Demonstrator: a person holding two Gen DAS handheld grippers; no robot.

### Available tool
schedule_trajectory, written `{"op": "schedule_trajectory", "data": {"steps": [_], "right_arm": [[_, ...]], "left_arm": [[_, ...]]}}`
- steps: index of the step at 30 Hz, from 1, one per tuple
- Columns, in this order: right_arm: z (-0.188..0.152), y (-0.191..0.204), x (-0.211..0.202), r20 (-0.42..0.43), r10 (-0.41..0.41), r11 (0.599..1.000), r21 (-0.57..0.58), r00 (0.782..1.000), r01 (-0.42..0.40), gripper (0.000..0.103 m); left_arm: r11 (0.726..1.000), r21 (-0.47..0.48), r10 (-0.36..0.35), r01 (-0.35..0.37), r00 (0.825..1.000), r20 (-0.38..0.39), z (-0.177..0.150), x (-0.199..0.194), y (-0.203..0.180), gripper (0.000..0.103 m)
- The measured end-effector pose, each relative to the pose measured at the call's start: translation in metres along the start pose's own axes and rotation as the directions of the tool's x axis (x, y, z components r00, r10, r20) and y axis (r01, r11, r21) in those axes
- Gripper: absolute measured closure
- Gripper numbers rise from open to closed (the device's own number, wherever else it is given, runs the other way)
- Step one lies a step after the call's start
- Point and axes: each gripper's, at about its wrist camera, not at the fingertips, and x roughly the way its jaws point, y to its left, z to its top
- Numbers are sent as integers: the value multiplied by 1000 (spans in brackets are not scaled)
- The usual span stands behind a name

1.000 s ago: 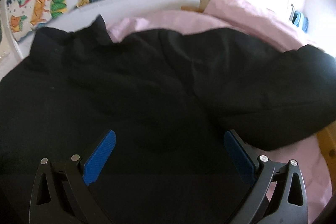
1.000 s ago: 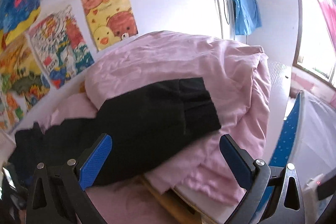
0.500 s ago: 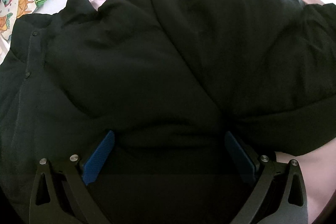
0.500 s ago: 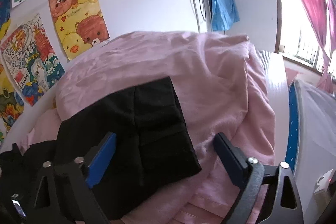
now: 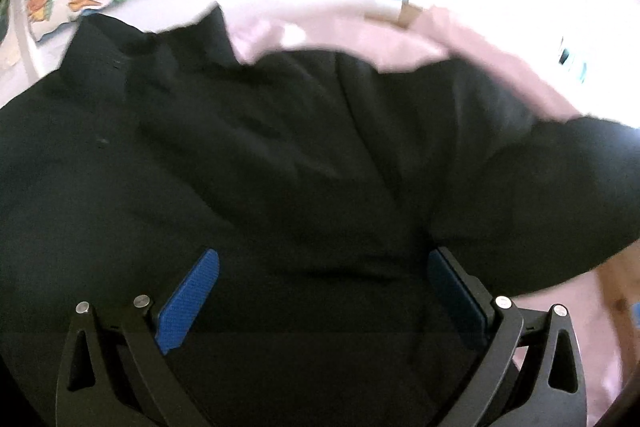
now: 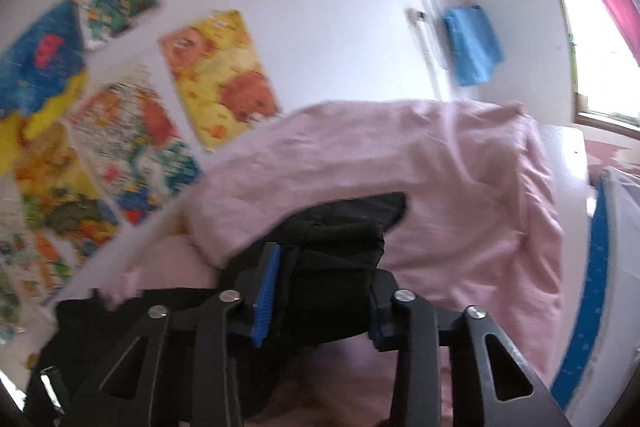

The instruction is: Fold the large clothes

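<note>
Best done by carrying the sleeve (image 6: 344, 227) low and straight across onto the body of the jacket (image 5: 256, 163), keeping the cuff pinched flat so the padding lands smooth, with the free side ready to pin the body down. Lay spread on the pink bedding (image 6: 460, 167), that black jacket, filling nearly all the ground ahead of and beneath the left hand-held gripper (image 5: 320, 283). Stood wide open, that left hand-held gripper, blue pads well apart, gripping nothing; whether touching the cloth below, could not be told. Closed most of the way, the right hand-held gripper (image 6: 324, 291), clamped on the bunched sleeve end, which bulged out ahead of the tips and over the bedding. Risked a lumpy fold, judging by the thick fabric, if let go early.
</note>
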Motion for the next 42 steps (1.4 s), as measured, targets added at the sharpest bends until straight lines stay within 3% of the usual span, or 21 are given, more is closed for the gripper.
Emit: {"op": "schedule_trajectory", "data": {"steps": [3,4,6,12,15,17,20,22,27,29,31,34,36,38,40,42], "right_arm": [[1,30,-14,27,101,993,-68,995,-99,86],[0,44,-18,29,135,986,-102,990,-132,88],[-5,69,-24,24,202,968,-159,979,-196,91],[-42,160,-39,-23,391,852,-369,920,-371,92],[-71,204,-38,-98,449,773,-456,888,-441,93],[-93,232,-34,-159,474,718,-499,866,-484,93],[-129,264,-27,-242,491,646,-544,837,-536,93],[-149,279,-22,-294,497,610,-550,816,-570,93],[-208,320,-1,-463,503,529,-504,730,-683,93],[-231,335,18,-560,476,521,-441,678,-730,92],[-251,344,32,-615,441,531,-409,654,-742,87],[-282,357,49,-720,368,505,-376,588,-777,66],[-291,359,47,-737,352,479,-389,578,-787,39],[-288,355,35,-735,375,445,-392,564,-806,26],[-279,350,25,-741,388,422,-386,548,-821,22],[-264,339,14,-723,394,404,-418,567,-814,17]], "left_arm": [[997,-60,-46,48,998,34,13,-30,19,1],[996,-73,-49,52,998,38,22,-35,12,1],[990,-116,-70,77,995,65,22,-58,34,1],[958,-213,-171,195,977,125,46,-117,51,1],[912,-272,-269,307,948,170,47,-136,70,1],[862,-303,-354,406,911,213,46,-145,81,1],[808,-315,-435,499,864,254,45,-157,96,1],[785,-316,-465,533,844,269,42,-156,103,1],[710,-373,-531,597,802,274,25,-143,131,1],[704,-400,-529,587,809,257,18,-136,142,1],[708,-422,-512,567,823,246,13,-129,152,1],[715,-462,-486,524,849,209,4,-114,165,1],[729,-470,-472,498,863,183,-1,-104,168,1],[746,-461,-467,481,871,152,-5,-96,166,2],[765,-439,-467,471,875,125,-7,-90,161,2],[793,-407,-457,453,884,94,-7,-85,153,2]]}}
